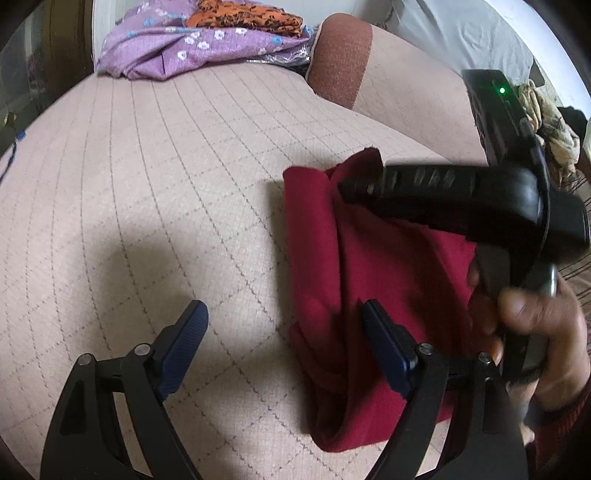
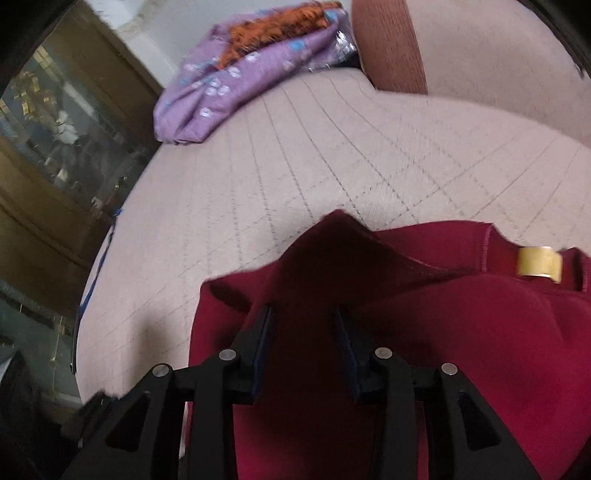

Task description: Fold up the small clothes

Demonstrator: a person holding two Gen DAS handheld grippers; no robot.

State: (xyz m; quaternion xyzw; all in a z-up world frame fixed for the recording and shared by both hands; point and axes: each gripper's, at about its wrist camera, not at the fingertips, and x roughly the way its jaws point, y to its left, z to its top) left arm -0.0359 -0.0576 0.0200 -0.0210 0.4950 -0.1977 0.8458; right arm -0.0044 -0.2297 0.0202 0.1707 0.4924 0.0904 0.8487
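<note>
Quilted beige fabric, stitched in a diamond grid, covers the bed (image 1: pixel 155 177) that serves as the work surface, and it gives plenty of bare room to the left of the garment for laying a fold flat. Across the right half lies the red garment (image 1: pixel 388 280), rumpled, with one edge raised into a peak and a gold label (image 2: pixel 540 264) showing near what looks like its neckline. At the far end sit a purple flowered cloth (image 1: pixel 177 48) with an orange patterned piece (image 1: pixel 243 16) on top, well apart from the work. The right gripper (image 2: pixel 303 317) hangs low over the red cloth with its jaws partly apart; cloth fills the gap between them, but I cannot tell whether the pads actually press on it or merely straddle a ridge. The left gripper (image 1: pixel 284 332) hovers released, jaws wide and empty, one finger over bare bed and the other over the garment's near edge. To do this step well, I judge the right claw should take a single layer at the raised edge and not a bunched ridge, while the left pins or pinches the opposite edge so the cloth stays taut. Carrying the edge low and level should keep the fold line straight; a hurried drag risks pulling the whole garment along and adding creases.
</note>
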